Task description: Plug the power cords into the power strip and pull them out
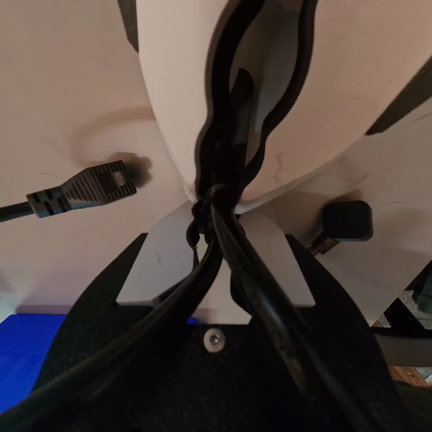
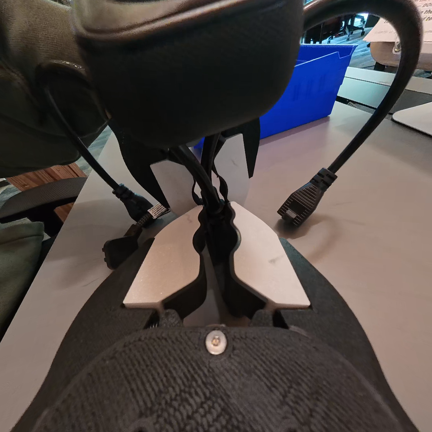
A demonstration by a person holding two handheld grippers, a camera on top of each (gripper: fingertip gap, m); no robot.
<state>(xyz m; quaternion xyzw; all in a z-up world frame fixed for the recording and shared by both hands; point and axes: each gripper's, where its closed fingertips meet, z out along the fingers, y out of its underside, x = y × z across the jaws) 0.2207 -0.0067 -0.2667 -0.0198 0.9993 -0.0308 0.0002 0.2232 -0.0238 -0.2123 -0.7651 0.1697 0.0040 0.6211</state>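
A bundle of black power cords (image 1: 254, 287) runs between the white fingers of my left gripper (image 1: 216, 207), which is shut on it. My right gripper (image 2: 216, 210) faces the left one tip to tip and is shut on the same bundle (image 2: 217, 236). A thin black tie (image 2: 222, 184) hangs at the point where the tips meet. A ribbed black plug (image 1: 93, 184) lies loose on the pale table (image 1: 58, 93); it shows at the right in the right wrist view (image 2: 301, 203). No power strip shows in either view.
A black adapter block (image 1: 346, 221) on a braided cable lies near the table edge, at the left in the right wrist view (image 2: 121, 247). A blue bin (image 2: 304, 88) stands behind. A dark office chair (image 2: 39, 198) is past the left edge. One gripper's finger ends stand about 5 cm off the other's. About 7 cm separates my left fingertips from the ribbed black plug (image 1: 93, 184). It turns up in the right wrist view (image 2: 304, 202) as well.
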